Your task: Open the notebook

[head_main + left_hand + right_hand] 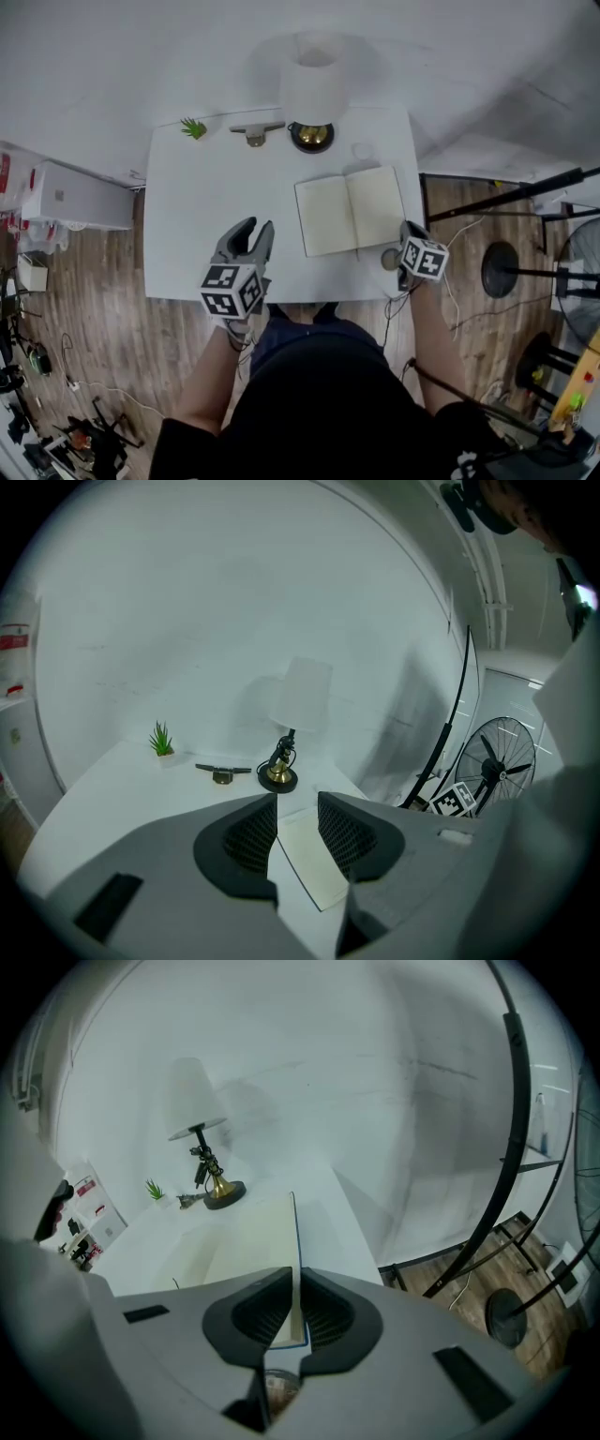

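Left gripper (pixel 297 808): over the table's (pixel 216 178) near edge, left of centre. The claw is released, with the jaws a little apart and nothing between them. Bare table and the notebook's left page show through the gap.
Right gripper (pixel 296 1288): at the table's near right corner, angled down toward the notebook. The jaws stand a narrow slit apart and the notebook's near right corner shows in that slit. The pads do not appear to press on it, so the claw is read as released and holding nothing.
Round disc (pixel 390 258): on the table by the near right corner, just beside the notebook's near edge and under the right gripper. What it is cannot be told.
Notebook (pixel 352 209): on the right half of the table, near the right edge. It lies flat and open with 2 blank cream pages up. The spine runs from near to far, and a blue cover edge lines its right side.
Far edge: lamp (pixel 314 89) at the middle, a small fitting (pixel 255 133) to its left, and a plant (pixel 193 127) toward the far left corner. All 3 are well apart from the notebook.
Step in hand: judged to be the close of the opening. Both halves lie flat, so only clearing the grippers away remains.
Next move calls for: drawing the right gripper back off the near right corner, with the jaws kept apart so the cover edge is not snagged or lifted. The round disc should stay undisturbed, and the left gripper needs no contact.
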